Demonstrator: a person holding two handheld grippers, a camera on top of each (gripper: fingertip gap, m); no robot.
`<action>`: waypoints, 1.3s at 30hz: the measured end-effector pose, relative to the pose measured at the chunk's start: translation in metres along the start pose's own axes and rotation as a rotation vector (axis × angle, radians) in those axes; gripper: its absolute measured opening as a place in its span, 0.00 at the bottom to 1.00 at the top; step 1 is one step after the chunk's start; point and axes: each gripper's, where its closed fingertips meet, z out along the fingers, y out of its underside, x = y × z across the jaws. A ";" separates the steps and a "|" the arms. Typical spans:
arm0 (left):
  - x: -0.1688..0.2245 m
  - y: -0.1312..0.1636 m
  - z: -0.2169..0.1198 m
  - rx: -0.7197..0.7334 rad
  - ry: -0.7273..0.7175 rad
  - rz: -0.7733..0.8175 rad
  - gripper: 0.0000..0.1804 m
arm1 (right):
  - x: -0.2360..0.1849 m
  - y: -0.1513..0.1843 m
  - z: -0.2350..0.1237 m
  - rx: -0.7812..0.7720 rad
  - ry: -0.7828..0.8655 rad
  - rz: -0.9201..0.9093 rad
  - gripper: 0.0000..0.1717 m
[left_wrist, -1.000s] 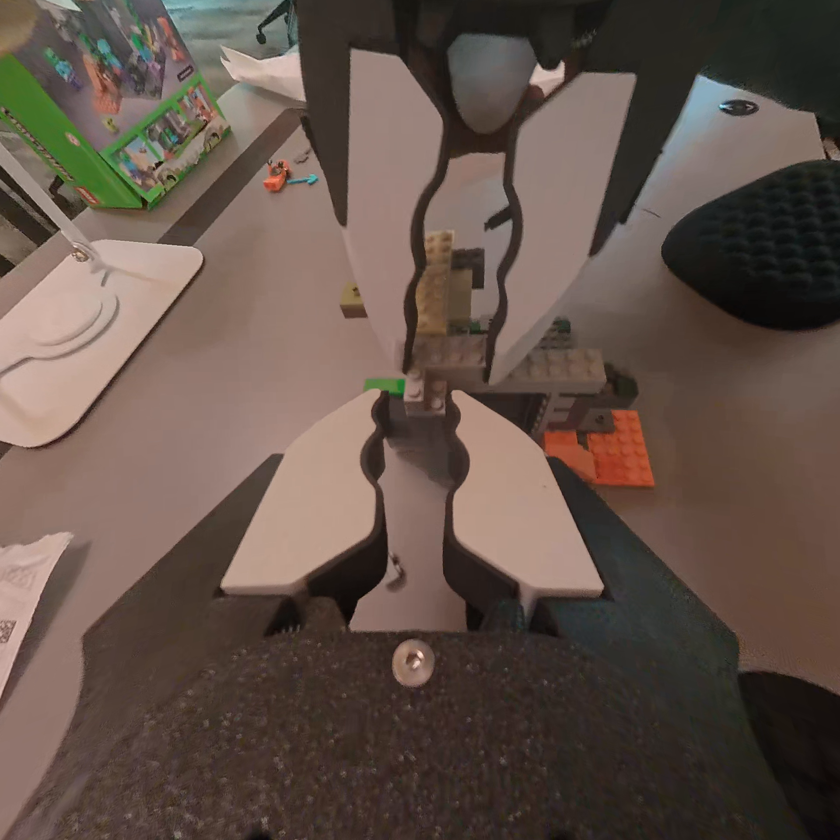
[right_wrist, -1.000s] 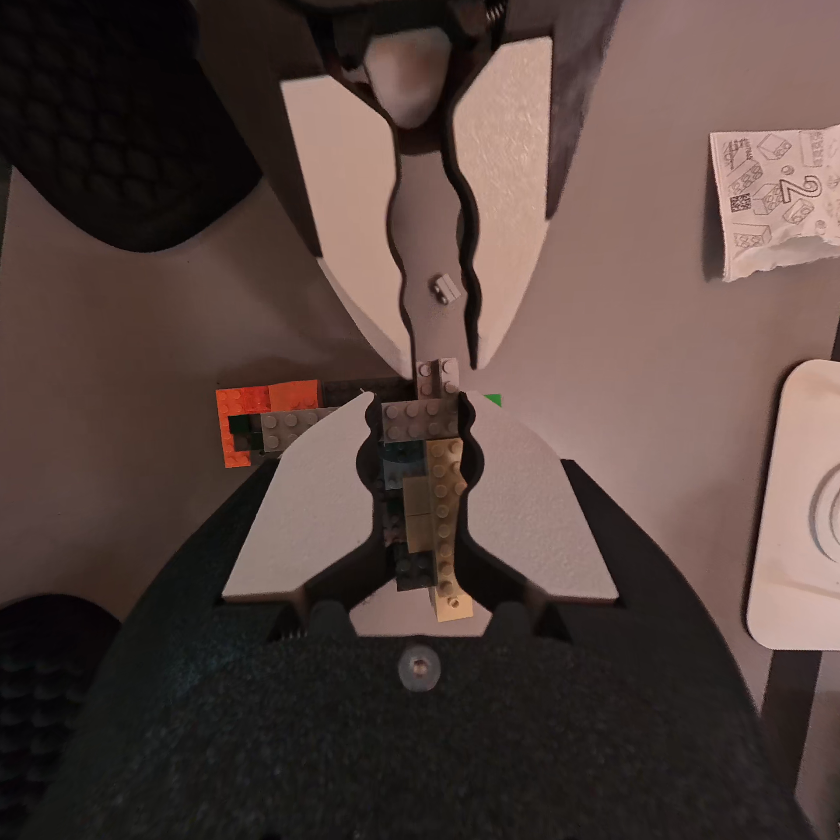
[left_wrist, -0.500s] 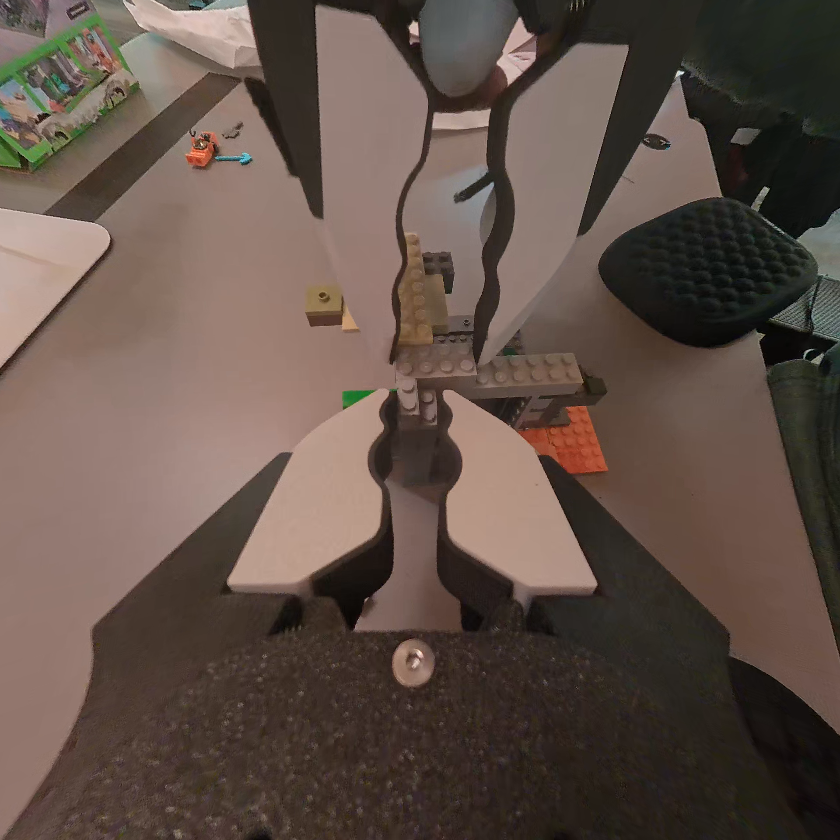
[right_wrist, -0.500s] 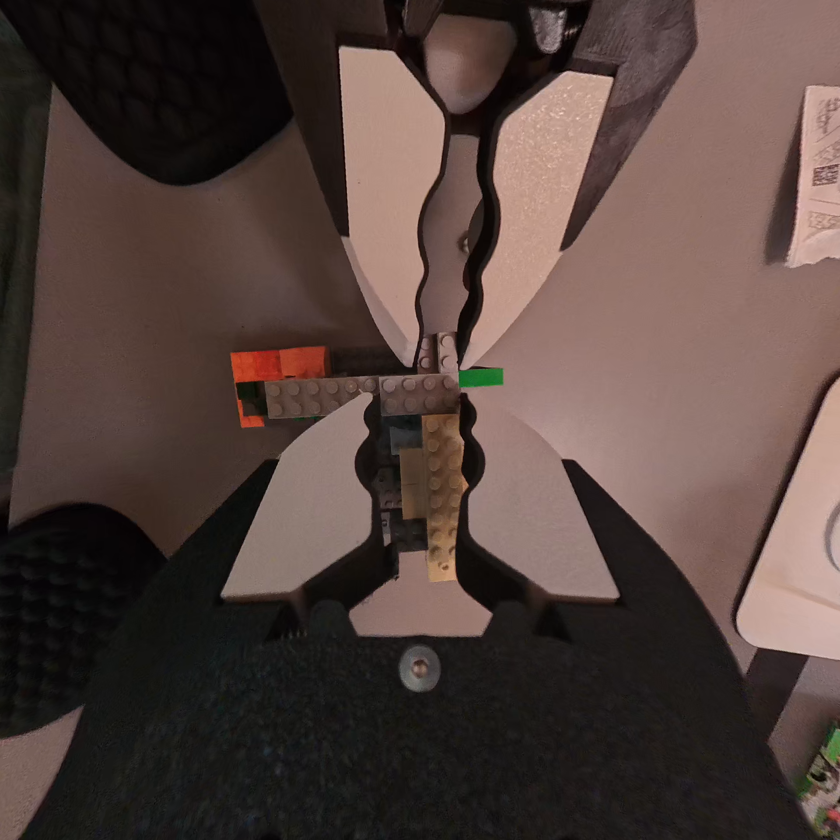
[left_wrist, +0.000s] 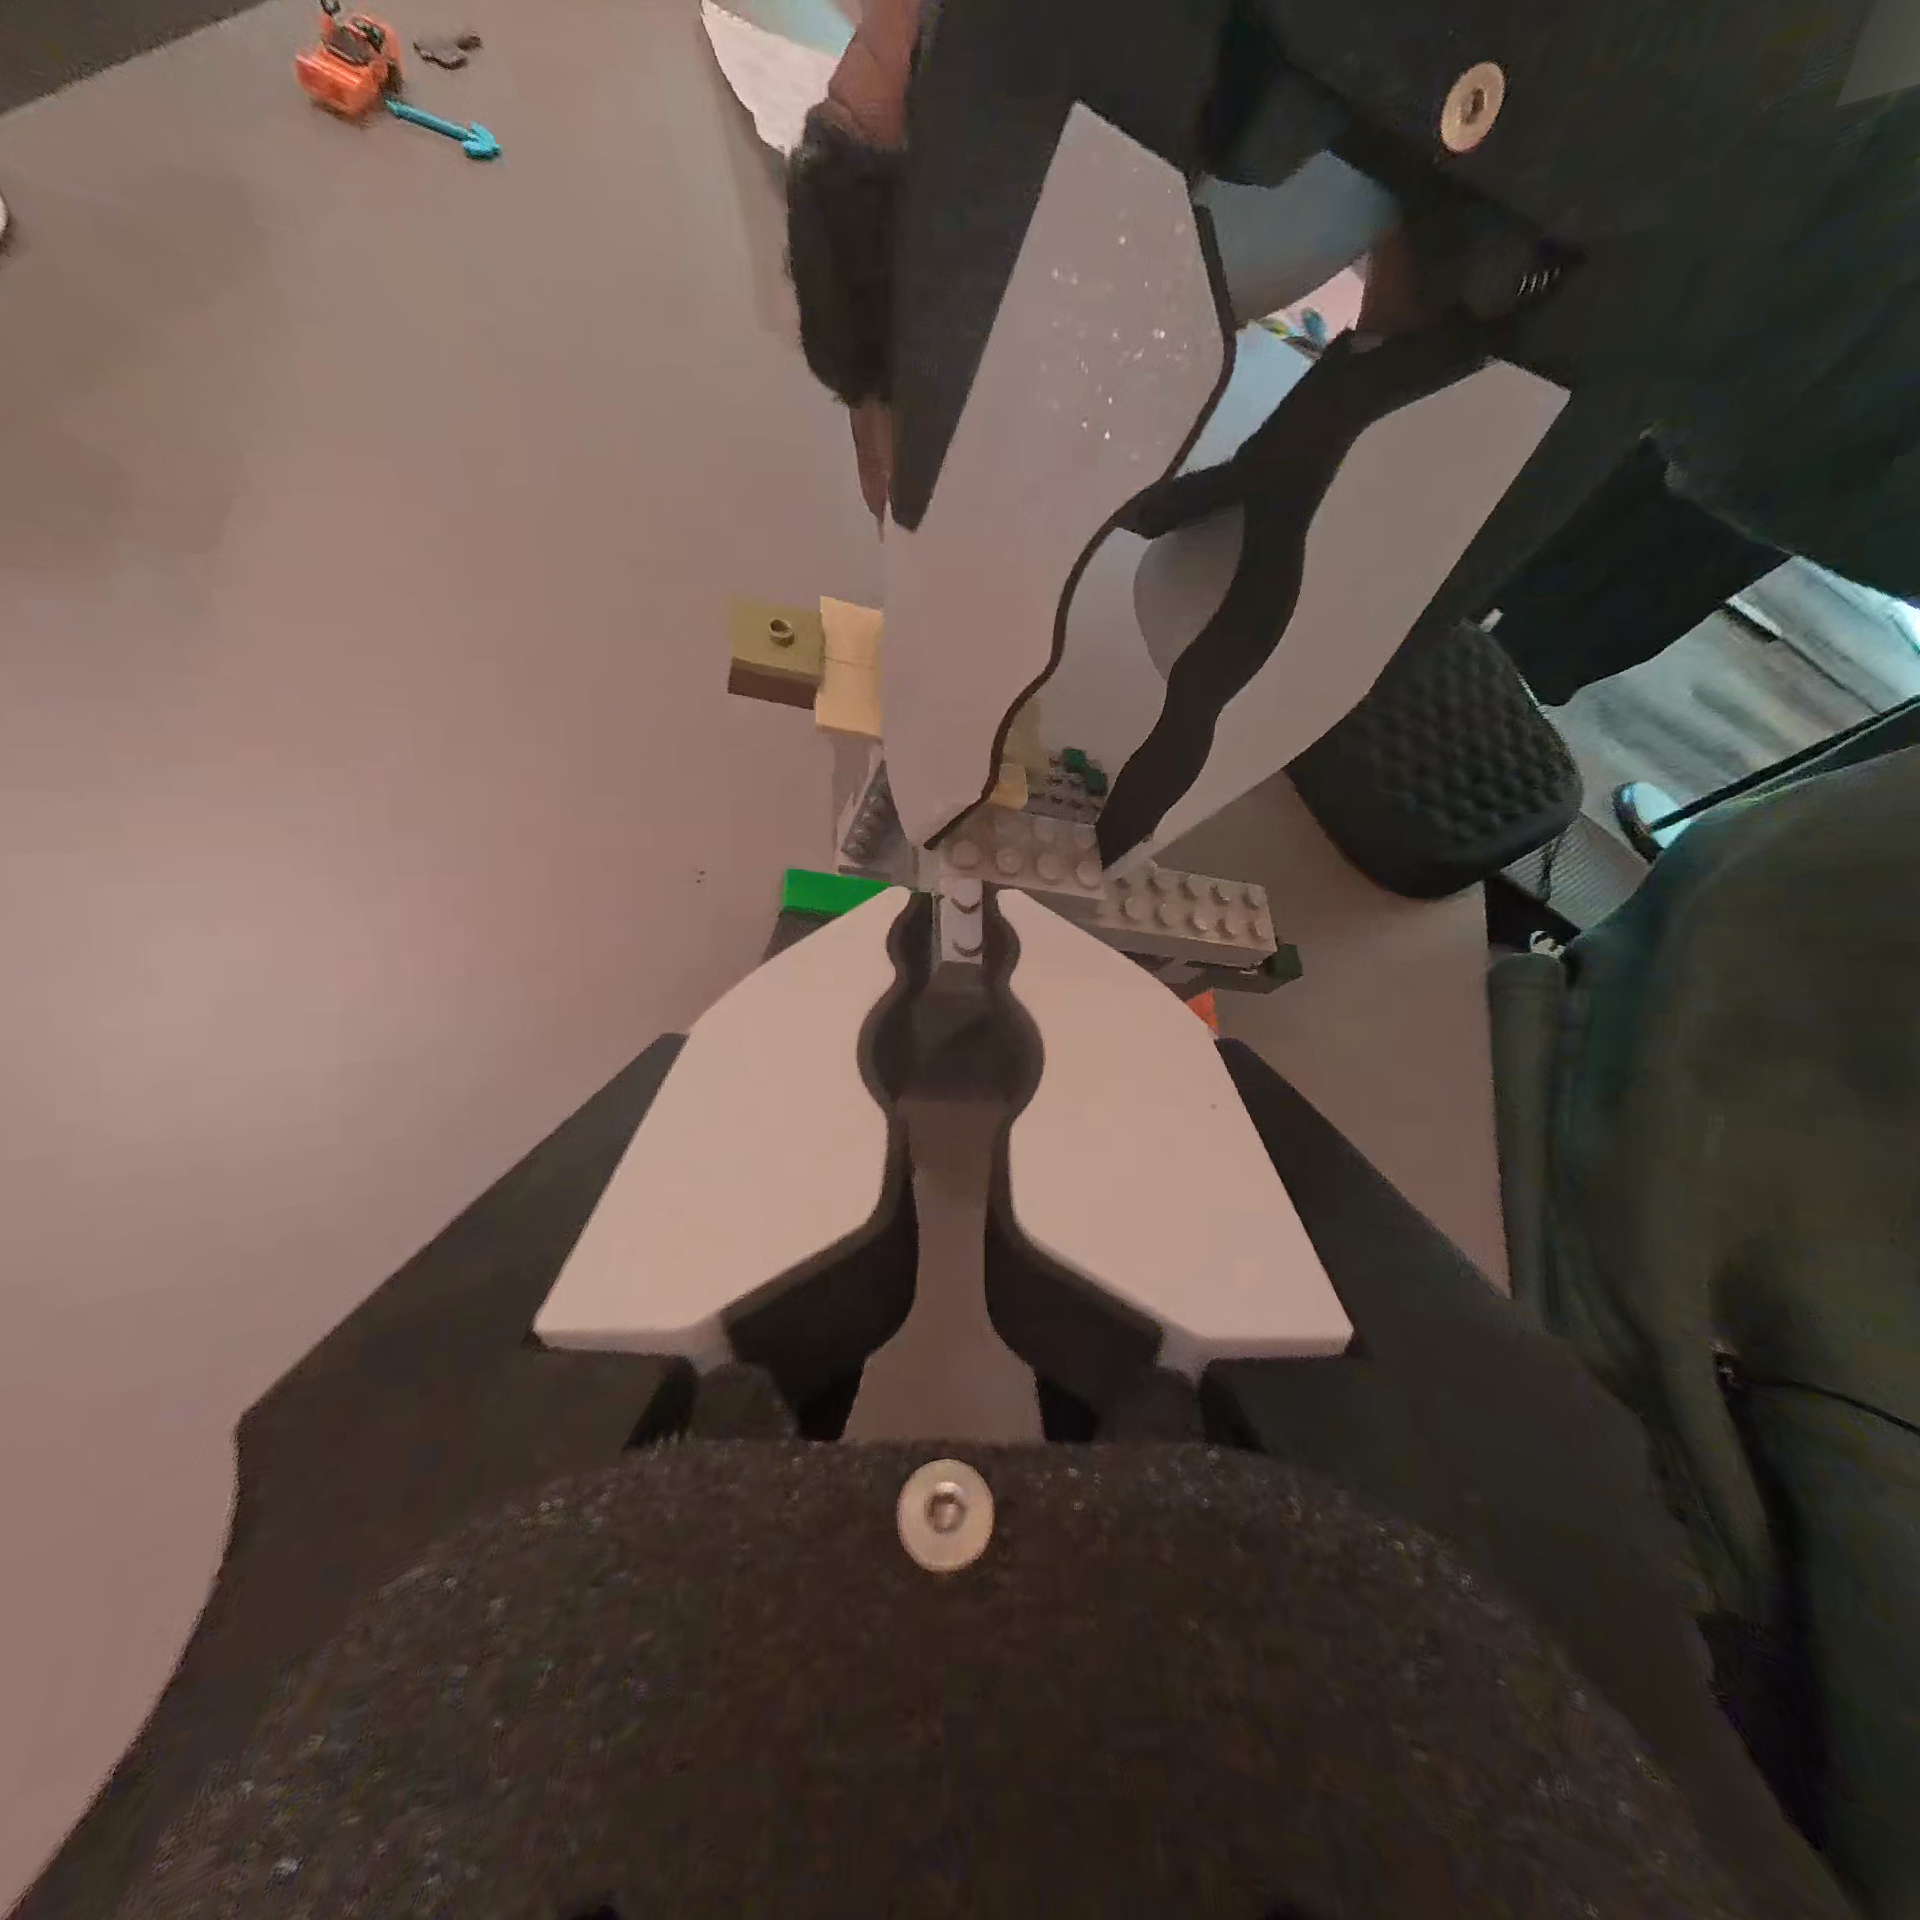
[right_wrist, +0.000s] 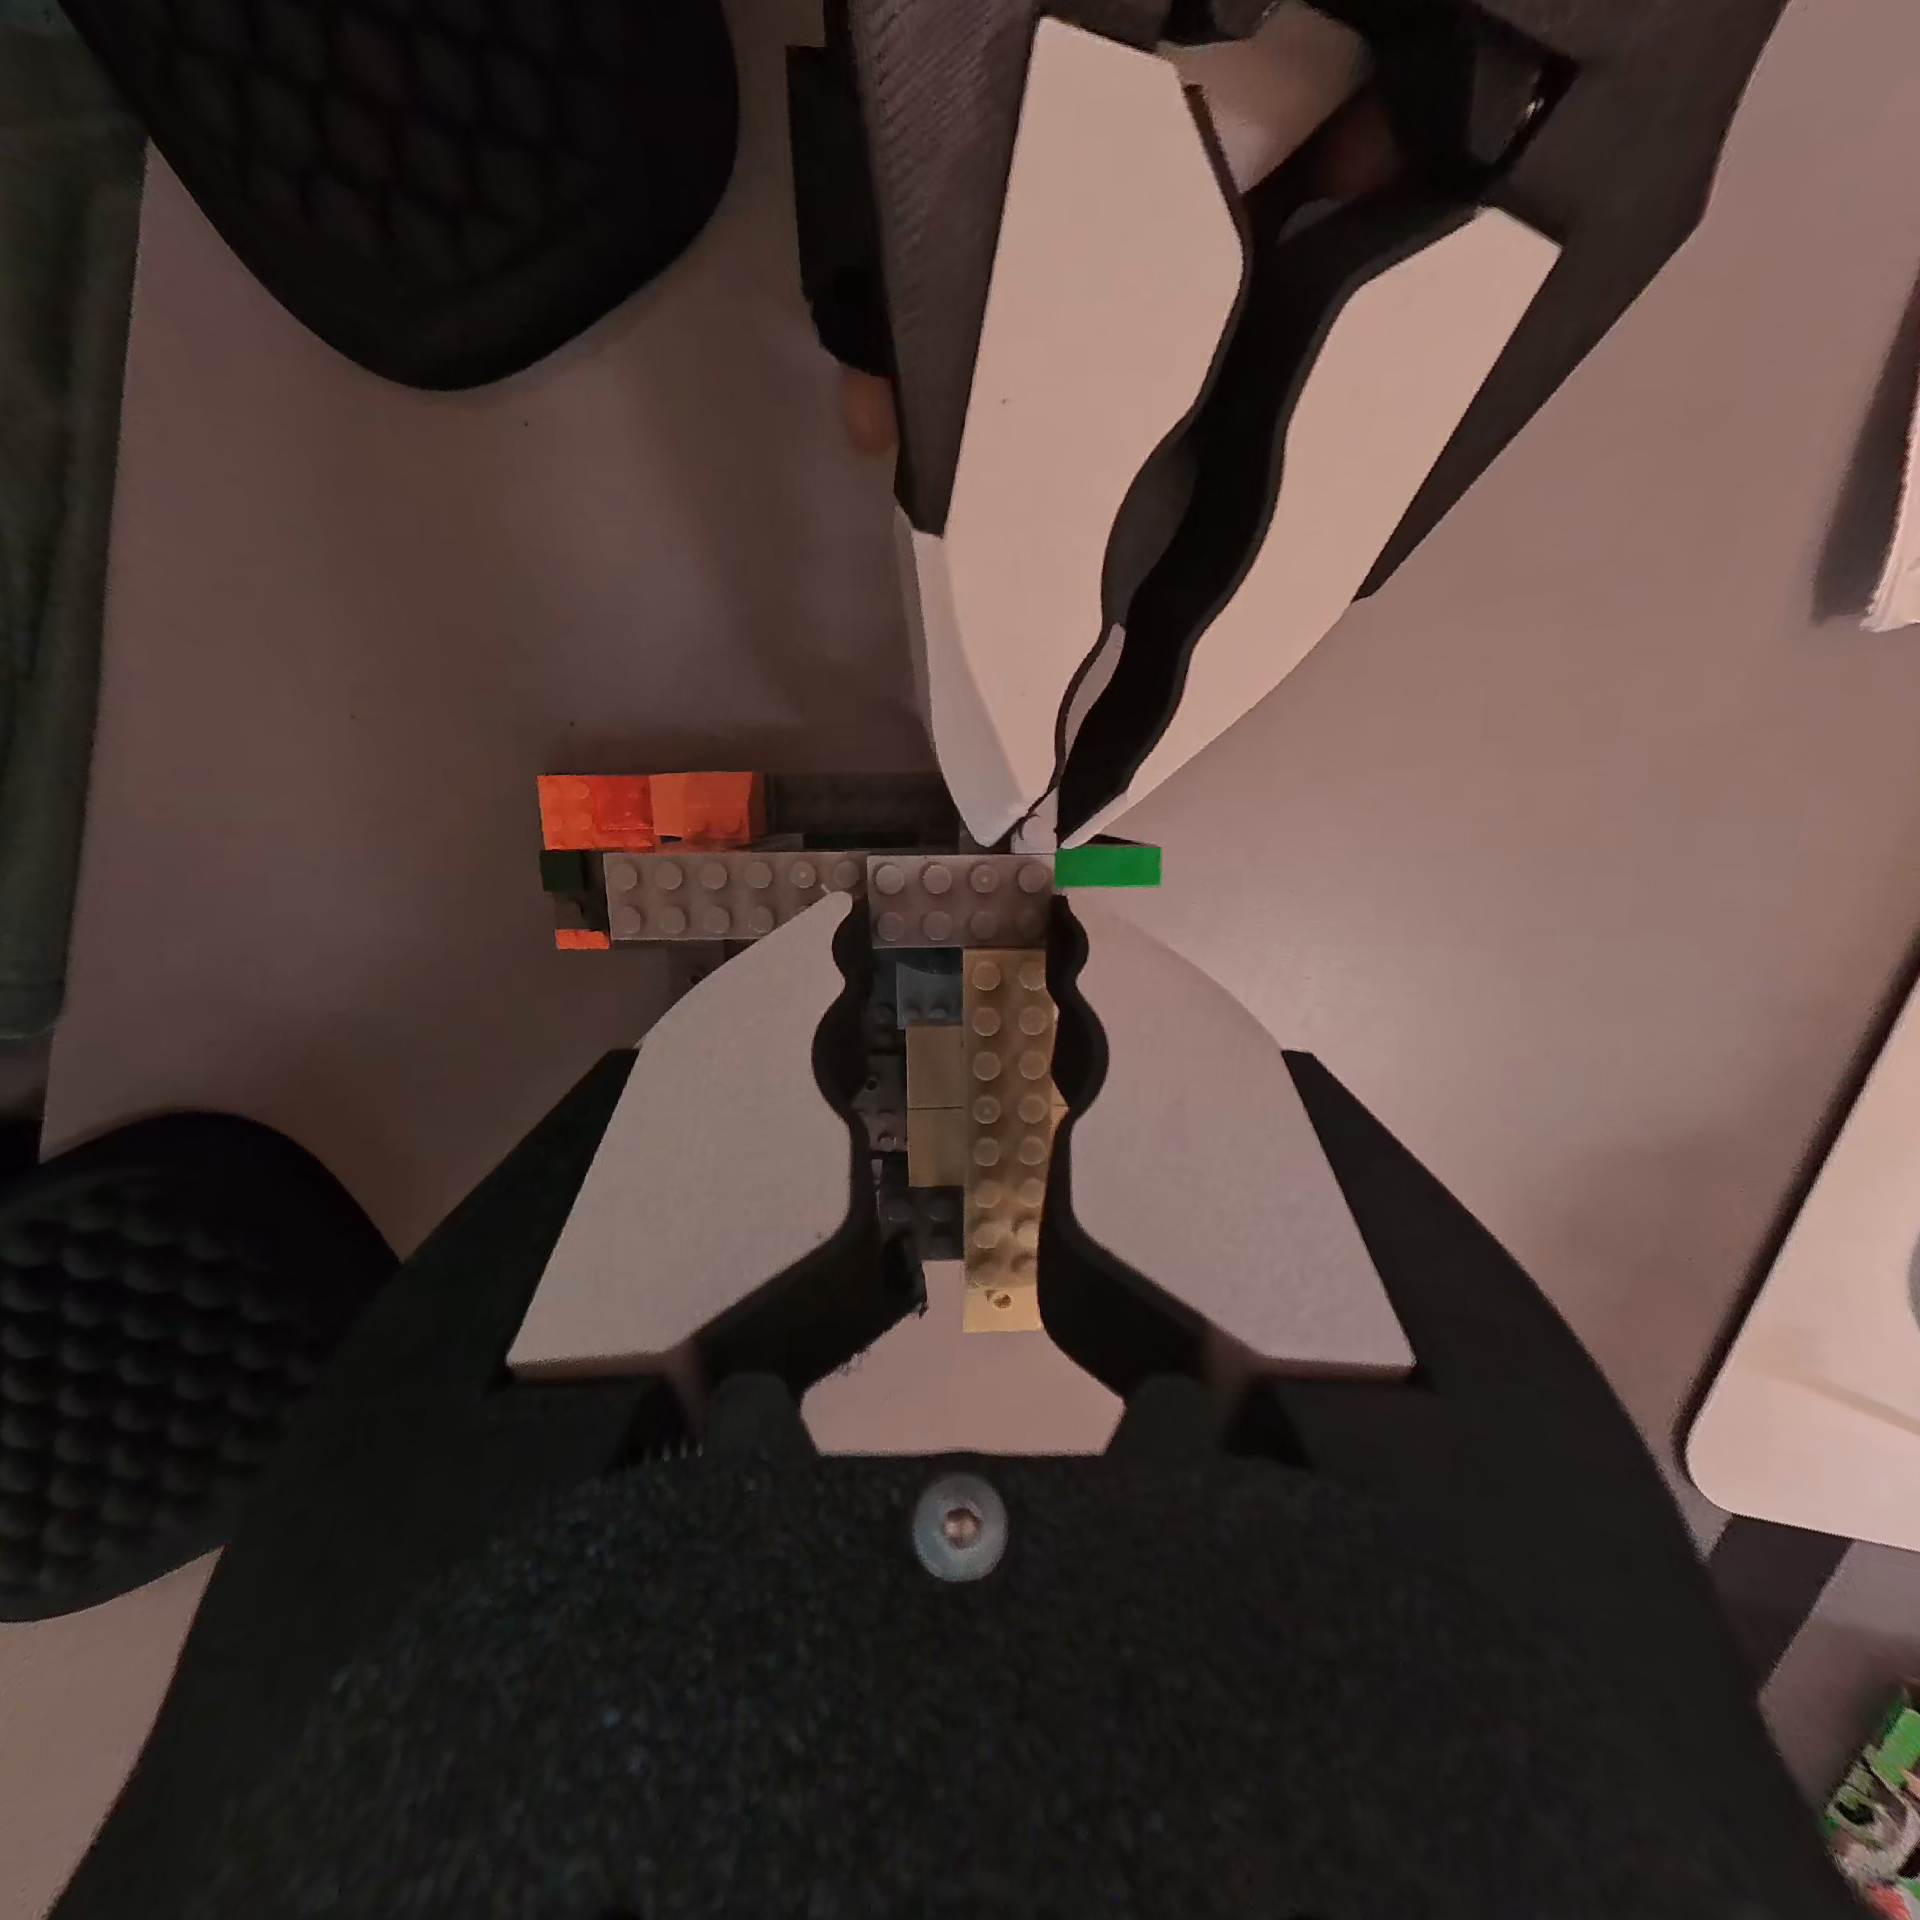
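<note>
Two pairs of tongs meet nose to nose over a brick model (right_wrist: 748, 894) standing on the grey table (left_wrist: 312, 623). On the left, the left tongs (left_wrist: 961, 920) are clenched on a narrow grey brick (left_wrist: 964, 914) at the model's near edge, just beside a green tile (left_wrist: 831, 891). On the right, the right tongs (right_wrist: 961, 935) straddle the model's grey and tan stack (right_wrist: 1003, 1091), pads pressing its sides. No containers show; loose olive and tan pieces (left_wrist: 805, 665) lie just beyond
</note>
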 end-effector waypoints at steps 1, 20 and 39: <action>0.000 0.000 0.000 0.005 0.002 -0.010 0.05 | 0.000 0.000 0.000 0.003 0.000 -0.002 0.19; -0.009 0.029 -0.017 -0.060 -0.271 0.231 0.23 | 0.000 -0.002 0.000 0.036 0.018 0.021 0.19; 0.008 -0.007 0.018 -0.002 -0.182 0.287 0.19 | 0.005 0.044 -0.026 0.005 0.087 0.091 0.35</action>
